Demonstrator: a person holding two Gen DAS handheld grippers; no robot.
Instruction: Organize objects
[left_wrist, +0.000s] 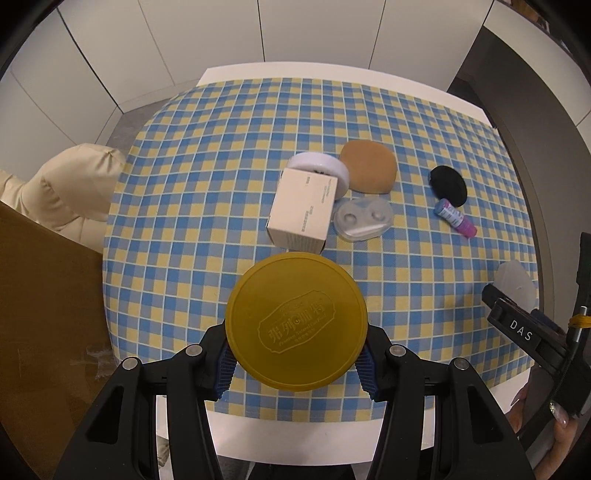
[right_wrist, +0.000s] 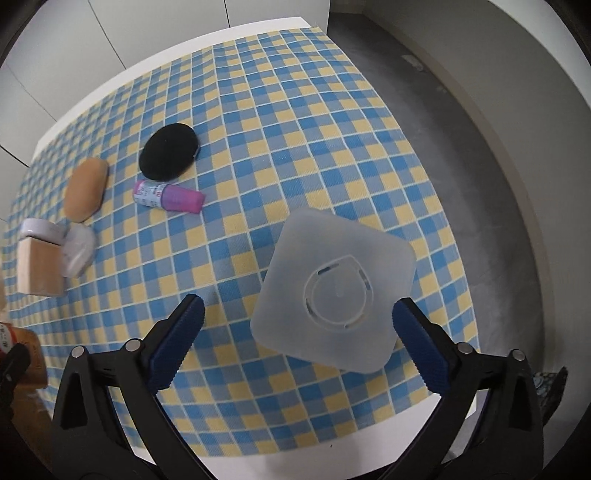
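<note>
The left gripper (left_wrist: 296, 360) holds a round yellow lid (left_wrist: 296, 320) by its rim, both blue pads pressed against opposite edges, over the near part of the checked tablecloth (left_wrist: 207, 155) and pointing steeply down. The right gripper (right_wrist: 297, 341) stands wide; a frosted translucent square lid (right_wrist: 334, 286) lies between its fingers, close to or just touching the right-hand pad, with a clear gap to the left-hand pad, so it is not gripped. It sits close to the near right corner of the cloth, and whether it lies fully flat cannot be told. Step in hand, as judged: setting both lids down on the cloth as part of sorting the objects. For the right hand, a straight lift clear of the square lid should avoid dragging it toward the table edge (the edge is near, so a sideways snag is the main risk). For the left hand, the yellow lid should be brought level and near the cloth before the pads part, since a thin disc released on a tilt may roll or skid. The cluster farther in, namely the white carton (left_wrist: 303, 208), the white round jar (left_wrist: 320, 170), the clear contact lens case (left_wrist: 364, 219) and the tan sponge (left_wrist: 369, 171), leaves free cloth in front of it; the black puff (right_wrist: 168, 152) and the small purple-capped bottle (right_wrist: 170, 195) lie well apart from the square lid.
</note>
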